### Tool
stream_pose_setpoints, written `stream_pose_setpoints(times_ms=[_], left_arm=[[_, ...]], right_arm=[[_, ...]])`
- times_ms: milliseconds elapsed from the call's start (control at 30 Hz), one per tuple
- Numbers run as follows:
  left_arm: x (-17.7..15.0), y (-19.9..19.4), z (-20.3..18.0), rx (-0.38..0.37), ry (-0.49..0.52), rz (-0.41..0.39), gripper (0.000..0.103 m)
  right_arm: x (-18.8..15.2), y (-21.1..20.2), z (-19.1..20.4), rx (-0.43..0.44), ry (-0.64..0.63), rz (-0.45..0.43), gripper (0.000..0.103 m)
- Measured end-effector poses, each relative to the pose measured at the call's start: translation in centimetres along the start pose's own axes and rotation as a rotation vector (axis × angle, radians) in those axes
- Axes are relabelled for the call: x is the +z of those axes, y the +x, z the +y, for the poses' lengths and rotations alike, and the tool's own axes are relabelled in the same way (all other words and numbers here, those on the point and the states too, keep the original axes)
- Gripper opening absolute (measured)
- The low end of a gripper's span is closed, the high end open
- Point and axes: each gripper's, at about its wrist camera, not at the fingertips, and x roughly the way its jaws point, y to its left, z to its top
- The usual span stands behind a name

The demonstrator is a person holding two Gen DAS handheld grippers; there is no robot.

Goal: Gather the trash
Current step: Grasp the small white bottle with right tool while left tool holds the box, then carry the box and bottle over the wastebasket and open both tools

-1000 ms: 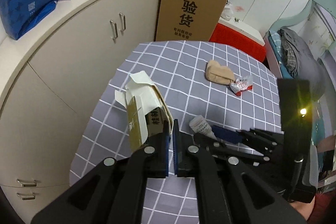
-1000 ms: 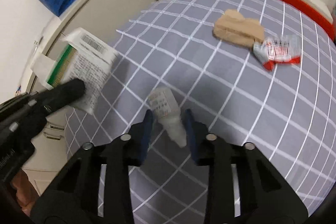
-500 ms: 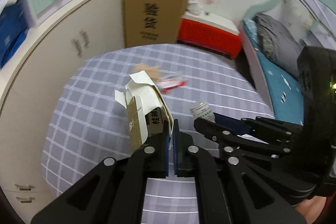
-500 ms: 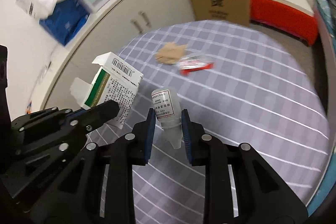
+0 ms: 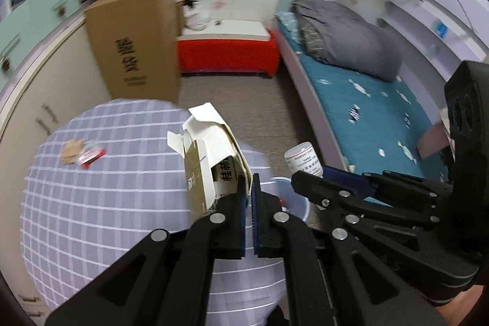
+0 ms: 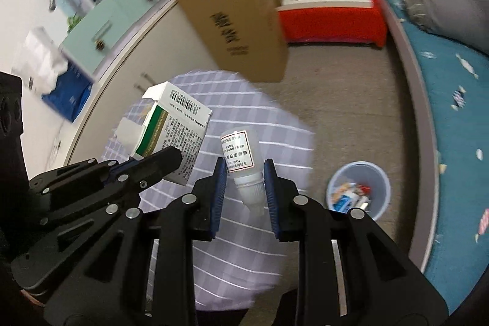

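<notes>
Two grippers were loaded: the left gripper [image 5: 249, 191] had its fingers clamped on a flap of an opened carton [image 5: 211, 158], the right gripper [image 6: 244, 173] squeezed a small white bottle [image 6: 241, 164] — both held above the checked table [image 5: 91, 203]. Beyond, on the floor, stood a blue trash bin [image 6: 359, 190], seemingly part-filled.

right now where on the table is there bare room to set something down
Most of the checked tablecloth is bare, from the near edge up toward the cabinet side. The only clutter is the brown scrap and red wrapper together at the far left. The floor bin already holds trash.
</notes>
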Motion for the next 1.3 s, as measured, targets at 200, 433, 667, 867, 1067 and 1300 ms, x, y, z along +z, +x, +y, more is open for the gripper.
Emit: stream_pose_setpoints(times_ms=[200, 433, 667, 867, 1067, 1300], left_arm=[[1.7, 1.4, -7.4, -0.044, 0.066, -0.009, 0.003], [3.8, 3.4, -12.5, -0.064, 0.12, 0.004, 0.003], [5.8, 4.7, -14.4, -0.053, 0.151, 0.015, 0.003], [6.6, 5.6, -14.7, -0.047, 0.16, 0.038, 0.003], [7.2, 6.3, -15.5, -0.059, 0.175, 0.045, 0.004], [7.4, 7.1, -17.0, -0.074, 0.201, 0.053, 0.004]], right_arm=[[-0.3, -4.5, -6.9, -0.052, 0.069, -0.059, 0.025], [0.4, -7.1, -12.5, -0.096, 0.134, -0.109, 0.025], [2.0, -7.0, -15.5, -0.104, 0.179, -0.168, 0.062], [2.7, -6.8, -16.6, -0.114, 0.201, -0.181, 0.063], [2.2, -7.6, -17.0, -0.133, 0.231, -0.187, 0.063], [1.8, -8.3, -18.0, -0.152, 0.269, -0.196, 0.064]])
